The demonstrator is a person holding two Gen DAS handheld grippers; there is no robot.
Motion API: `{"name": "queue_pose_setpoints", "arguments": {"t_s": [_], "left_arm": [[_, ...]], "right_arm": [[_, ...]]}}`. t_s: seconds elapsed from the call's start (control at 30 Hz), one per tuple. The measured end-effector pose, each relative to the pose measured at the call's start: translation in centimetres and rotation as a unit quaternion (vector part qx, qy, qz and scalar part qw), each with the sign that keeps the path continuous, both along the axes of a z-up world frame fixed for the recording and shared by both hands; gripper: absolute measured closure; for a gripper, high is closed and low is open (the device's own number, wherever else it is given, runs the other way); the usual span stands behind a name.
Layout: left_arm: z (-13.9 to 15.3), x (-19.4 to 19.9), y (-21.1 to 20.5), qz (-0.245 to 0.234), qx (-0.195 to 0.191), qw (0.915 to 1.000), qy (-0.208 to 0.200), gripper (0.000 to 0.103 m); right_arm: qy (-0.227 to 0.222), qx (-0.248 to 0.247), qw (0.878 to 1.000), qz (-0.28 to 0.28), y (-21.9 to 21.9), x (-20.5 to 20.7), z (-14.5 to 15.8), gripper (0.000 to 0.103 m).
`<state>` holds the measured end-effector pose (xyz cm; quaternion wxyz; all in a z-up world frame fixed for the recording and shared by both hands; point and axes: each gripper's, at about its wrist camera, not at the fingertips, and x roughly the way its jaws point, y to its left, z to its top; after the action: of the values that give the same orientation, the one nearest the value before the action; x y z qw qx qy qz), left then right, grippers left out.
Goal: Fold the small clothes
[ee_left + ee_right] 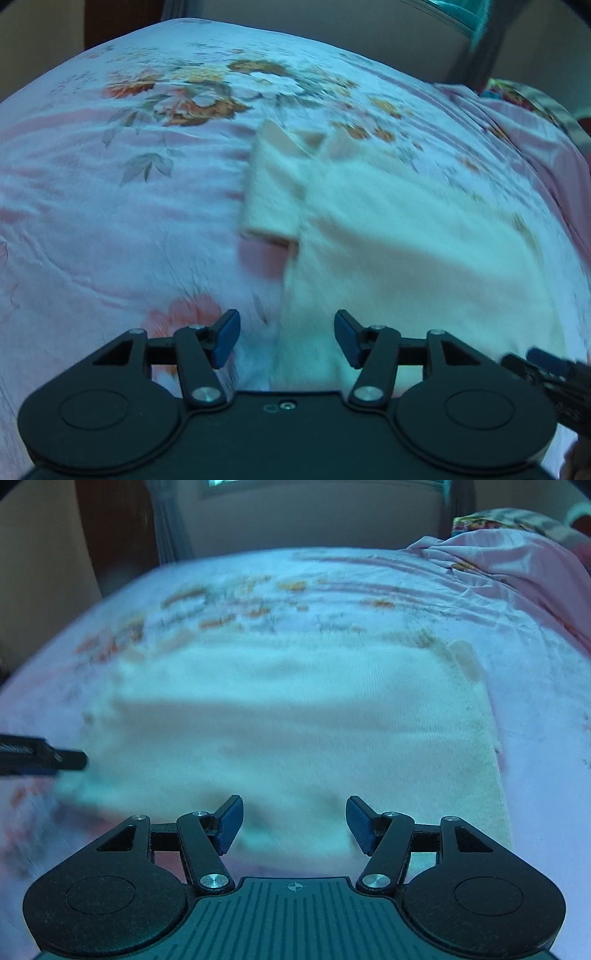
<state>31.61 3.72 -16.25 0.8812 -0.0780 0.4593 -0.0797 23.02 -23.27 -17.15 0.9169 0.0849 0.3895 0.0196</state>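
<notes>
Here, white garment [406, 229] on floral bedsheet [110, 221]

Wide bare floral pink bedsheet [110, 221] is left around the flat cream knit garment [406, 229]; a bunched pink quilt [517, 565] blocks the far right.

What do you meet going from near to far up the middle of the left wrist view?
Left gripper, open → cream garment lying flat → floral bedsheet with its orange flower print → pale wall beyond the bed.
</notes>
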Motion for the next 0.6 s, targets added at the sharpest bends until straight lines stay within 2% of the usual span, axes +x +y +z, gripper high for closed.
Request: {"name": "queue_pose_setpoints", "arguments": {"t_s": [0.1, 0.23, 0.37, 0.43, 0.6], "left_arm": [[0.4, 2.1, 0.5, 0.021, -0.005, 0.9997, -0.007, 0.049], [0.9, 6.1, 0.9, 0.046, -0.009, 0.9988, -0.016, 0.048], [-0.3, 9.5, 0.6, 0.042, -0.017, 0.9989, 0.009, 0.049], [-1.6, 10.1, 0.4, 0.035, -0.022, 0.9988, 0.027, 0.059], [-1.9, 9.6, 0.2, 0.021, -0.013, 0.9996, 0.015, 0.063]], "right_arm": [[-0.014, 0.017, 1.000, 0.005, 0.3, 0.4, 1.1, 0.042], [-0.020, 0.012, 1.000, 0.013, 1.2, 1.1, 1.8, 0.042], [-0.014, 0.021, 1.000, 0.008, 1.0, 1.2, 1.1, 0.042], [-0.008, 0.025, 1.000, 0.006, 0.8, 1.2, 0.7, 0.042], [0.003, 0.025, 1.000, 0.007, 0.5, 1.1, -0.4, 0.042]]}}
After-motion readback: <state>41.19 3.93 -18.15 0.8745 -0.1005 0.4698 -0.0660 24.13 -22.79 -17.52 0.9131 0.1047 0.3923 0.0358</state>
